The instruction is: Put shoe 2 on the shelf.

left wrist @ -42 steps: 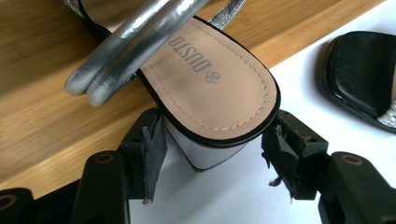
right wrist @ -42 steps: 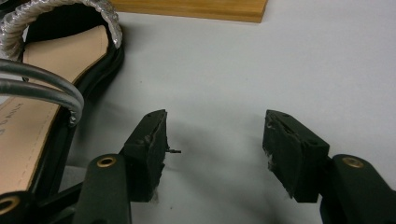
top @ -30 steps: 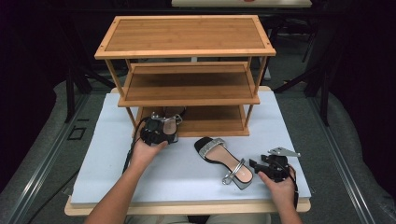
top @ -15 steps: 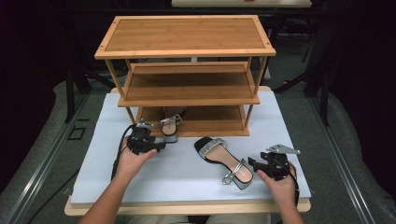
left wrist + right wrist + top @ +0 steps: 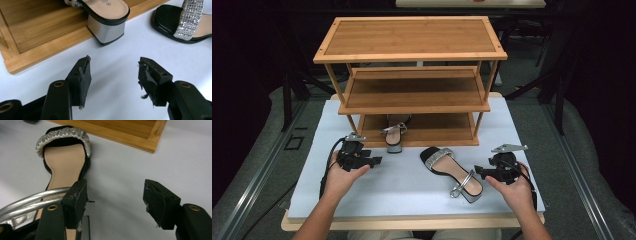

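Note:
One black sandal with a silver strap (image 5: 394, 131) rests on the bottom shelf of the bamboo shoe rack (image 5: 412, 55), its silver block heel (image 5: 106, 28) hanging over the front edge. Its mate (image 5: 452, 172) lies on the white table between my hands, toe toward the rack. My left gripper (image 5: 374, 161) is open on the table left of the shelved sandal, with nothing between its jaws (image 5: 113, 80). My right gripper (image 5: 477, 171) is open just right of the loose sandal's heel strap (image 5: 30, 201), and holds nothing (image 5: 115, 202).
The rack has three tiers, and its upper two are bare. The white table top (image 5: 412, 195) ends at a wooden front edge (image 5: 412, 222) near the person's forearms. Dark floor and metal rails (image 5: 257, 170) surround the table.
My left gripper has let go of the shelved sandal and drawn back left toward the person, down to the table. The right gripper has barely moved.

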`<action>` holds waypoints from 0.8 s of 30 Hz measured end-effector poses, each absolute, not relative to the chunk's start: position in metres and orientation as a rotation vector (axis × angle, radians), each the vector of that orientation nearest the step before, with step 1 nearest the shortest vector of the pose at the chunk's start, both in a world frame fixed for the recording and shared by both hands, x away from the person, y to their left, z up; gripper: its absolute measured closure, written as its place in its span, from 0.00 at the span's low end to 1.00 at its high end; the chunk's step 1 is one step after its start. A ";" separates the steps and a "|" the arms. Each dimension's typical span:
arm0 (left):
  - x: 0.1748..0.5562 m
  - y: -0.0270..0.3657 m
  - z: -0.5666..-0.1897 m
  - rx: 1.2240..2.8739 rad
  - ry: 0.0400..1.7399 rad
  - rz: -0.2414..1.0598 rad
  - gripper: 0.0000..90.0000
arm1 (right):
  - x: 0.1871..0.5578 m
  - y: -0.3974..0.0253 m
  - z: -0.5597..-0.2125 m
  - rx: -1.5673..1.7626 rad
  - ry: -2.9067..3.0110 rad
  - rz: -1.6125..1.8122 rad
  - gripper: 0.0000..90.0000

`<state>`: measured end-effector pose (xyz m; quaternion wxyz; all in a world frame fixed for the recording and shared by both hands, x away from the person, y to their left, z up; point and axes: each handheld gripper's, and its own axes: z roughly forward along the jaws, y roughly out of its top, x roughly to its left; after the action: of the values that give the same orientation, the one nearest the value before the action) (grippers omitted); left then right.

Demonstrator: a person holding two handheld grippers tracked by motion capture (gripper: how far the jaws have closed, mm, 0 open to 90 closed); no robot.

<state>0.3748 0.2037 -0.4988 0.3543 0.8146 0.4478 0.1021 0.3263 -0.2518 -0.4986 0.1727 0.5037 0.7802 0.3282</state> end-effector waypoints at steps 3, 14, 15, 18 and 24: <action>0.375 0.204 -0.500 2.102 1.165 0.235 0.48 | 0.329 -0.249 -0.493 1.411 2.285 0.941 0.43; 0.375 0.205 -0.501 2.110 1.160 0.232 0.49 | 0.334 -0.230 -0.474 1.298 2.409 0.867 0.46; 0.375 0.205 -0.501 2.106 1.158 0.234 0.49 | 0.335 -0.228 -0.472 1.296 2.410 0.861 0.46; 0.374 0.206 -0.500 2.106 1.156 0.242 0.49 | 0.338 -0.218 -0.465 1.267 2.453 0.877 0.45; 0.374 0.208 -0.499 2.089 1.159 0.254 0.49 | 0.343 -0.194 -0.467 1.224 2.537 0.814 0.41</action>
<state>0.3740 0.2079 -0.4994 0.3612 0.8107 0.4500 0.0987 0.3433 -0.1942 -0.4673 0.1045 0.4153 0.8605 0.2761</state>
